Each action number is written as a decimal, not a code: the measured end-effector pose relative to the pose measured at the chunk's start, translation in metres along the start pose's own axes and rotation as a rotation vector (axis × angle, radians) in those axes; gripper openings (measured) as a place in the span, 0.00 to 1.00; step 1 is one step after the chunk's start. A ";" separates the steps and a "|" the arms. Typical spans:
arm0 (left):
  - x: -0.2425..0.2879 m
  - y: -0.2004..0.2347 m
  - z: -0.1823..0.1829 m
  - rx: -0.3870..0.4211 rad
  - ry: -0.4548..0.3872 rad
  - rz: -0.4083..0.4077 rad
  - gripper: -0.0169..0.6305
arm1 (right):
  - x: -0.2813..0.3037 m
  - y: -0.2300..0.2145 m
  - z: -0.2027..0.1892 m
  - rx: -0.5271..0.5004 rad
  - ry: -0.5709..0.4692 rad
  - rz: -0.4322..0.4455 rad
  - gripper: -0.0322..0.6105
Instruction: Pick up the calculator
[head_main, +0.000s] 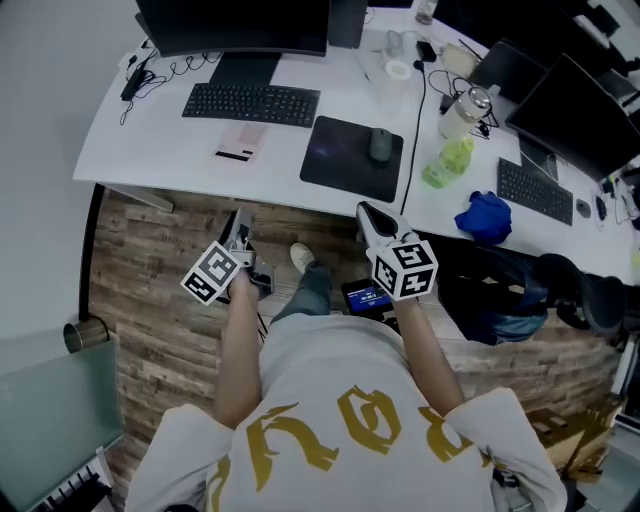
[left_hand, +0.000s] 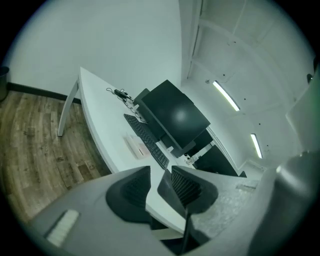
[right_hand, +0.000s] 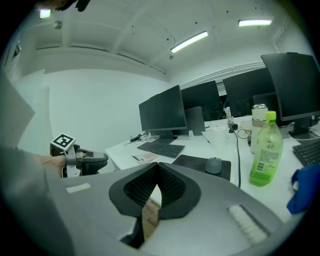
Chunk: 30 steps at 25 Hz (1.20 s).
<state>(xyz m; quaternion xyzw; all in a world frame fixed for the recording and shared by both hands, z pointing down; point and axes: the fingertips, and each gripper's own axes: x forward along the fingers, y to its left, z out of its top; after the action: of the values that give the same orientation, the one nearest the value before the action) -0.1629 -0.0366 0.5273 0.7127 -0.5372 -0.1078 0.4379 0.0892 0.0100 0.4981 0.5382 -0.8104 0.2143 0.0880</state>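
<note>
The calculator (head_main: 240, 143) is a flat pink-and-white slab lying on the white desk (head_main: 150, 150), just in front of the black keyboard (head_main: 250, 103). It also shows as the calculator (left_hand: 136, 146) in the left gripper view and small as the calculator (right_hand: 145, 158) in the right gripper view. My left gripper (head_main: 240, 228) hangs over the wooden floor, short of the desk's front edge and well back from the calculator. Its jaws (left_hand: 161, 172) stand a little apart with nothing between them. My right gripper (head_main: 372, 215) is also in front of the desk, its jaws (right_hand: 157, 167) closed tip to tip and empty.
A monitor (head_main: 235, 25) stands behind the keyboard. A black mouse pad (head_main: 345, 155) with a grey mouse (head_main: 381, 145) lies to the calculator's right. Further right are a green bottle (head_main: 447, 160), a can (head_main: 468, 108), a blue cloth (head_main: 485, 215) and a second keyboard (head_main: 535, 190). A bin (head_main: 85, 333) stands on the floor at left.
</note>
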 end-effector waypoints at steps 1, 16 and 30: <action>0.011 0.007 0.007 -0.024 -0.005 0.010 0.21 | 0.013 -0.003 0.003 -0.005 0.012 0.005 0.09; 0.131 0.072 0.029 -0.250 0.091 0.099 0.23 | 0.145 -0.038 0.023 0.001 0.173 0.022 0.09; 0.182 0.097 0.024 -0.413 0.146 0.114 0.25 | 0.202 -0.043 0.013 0.003 0.283 0.038 0.09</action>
<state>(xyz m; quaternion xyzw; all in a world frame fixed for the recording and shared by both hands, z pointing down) -0.1700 -0.2092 0.6426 0.5825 -0.5100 -0.1385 0.6176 0.0479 -0.1779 0.5728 0.4874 -0.7994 0.2909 0.1967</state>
